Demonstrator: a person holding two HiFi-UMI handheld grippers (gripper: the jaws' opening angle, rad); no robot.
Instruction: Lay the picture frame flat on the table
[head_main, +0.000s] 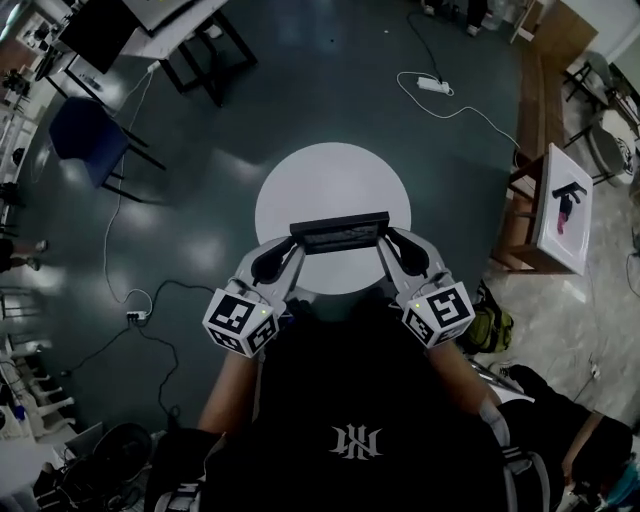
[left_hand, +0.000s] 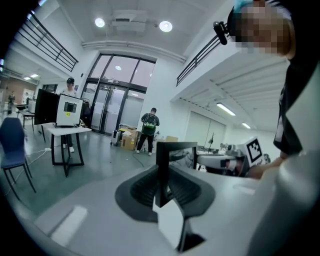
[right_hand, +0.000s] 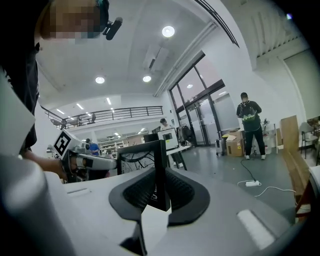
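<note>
A black picture frame (head_main: 339, 233) is held above the round white table (head_main: 333, 175), its face turned up toward me and tilted. My left gripper (head_main: 295, 246) is shut on the frame's left edge, and my right gripper (head_main: 385, 243) is shut on its right edge. In the left gripper view the frame's edge (left_hand: 162, 172) stands upright between the ribbed pads. In the right gripper view the frame's edge (right_hand: 160, 172) sits the same way, with the glass pane stretching off to the left.
A blue chair (head_main: 88, 135) and a black-legged table (head_main: 190, 40) stand at the back left. A power strip with cable (head_main: 433, 85) lies on the floor behind. A wooden stand with a white board (head_main: 563, 208) is at the right. A person (left_hand: 147, 130) stands far off.
</note>
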